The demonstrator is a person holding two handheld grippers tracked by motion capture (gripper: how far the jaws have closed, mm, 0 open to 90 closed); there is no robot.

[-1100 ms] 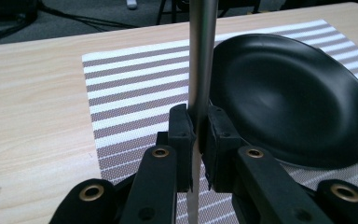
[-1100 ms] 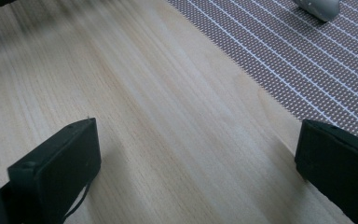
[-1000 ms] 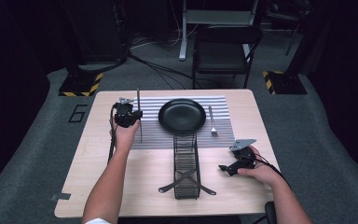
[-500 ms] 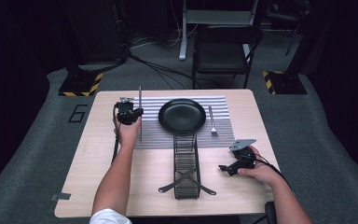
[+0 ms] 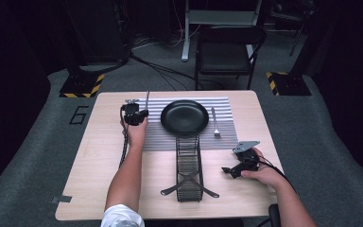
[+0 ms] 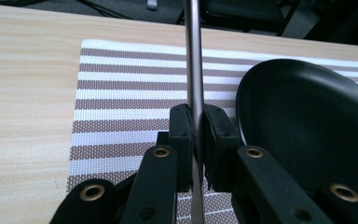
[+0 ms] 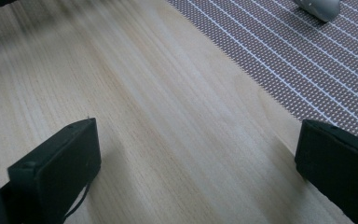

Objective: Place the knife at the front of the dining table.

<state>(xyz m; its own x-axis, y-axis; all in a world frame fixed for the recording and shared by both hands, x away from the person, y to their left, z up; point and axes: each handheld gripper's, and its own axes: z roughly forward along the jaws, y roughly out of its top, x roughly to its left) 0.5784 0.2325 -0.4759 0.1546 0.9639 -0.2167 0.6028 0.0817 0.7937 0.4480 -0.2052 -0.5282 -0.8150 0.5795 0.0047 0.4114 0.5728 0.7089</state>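
Clamped tight on a slim metal utensil handle (image 6: pixel 194 56), the left claw (image 6: pixel 196 128) holds the piece with its pads pressed against both sides, the shaft running straight up between them; whether it is a knife or something else cannot be told, since its working end is out of sight. In the high view the left claw (image 5: pixel 133 113) sits over the left edge of the striped placemat (image 5: pixel 158 137), just beside the black plate (image 5: pixel 185 117), with the utensil (image 5: pixel 147 100) pointing toward the far edge of the wooden surface (image 5: pixel 90 161). A fork (image 5: pixel 214 122) lies on the placemat on the other side of the plate. Nearer the person, a black wire rack (image 5: pixel 188 168) stands lengthwise in the middle of the surface. The right claw (image 5: pixel 230 170) rests low over bare wood to the right of the rack; in its own view the right claw (image 7: pixel 196 172) is spread wide with nothing between the jaws, the placemat's corner (image 7: pixel 307 60) lying just ahead.
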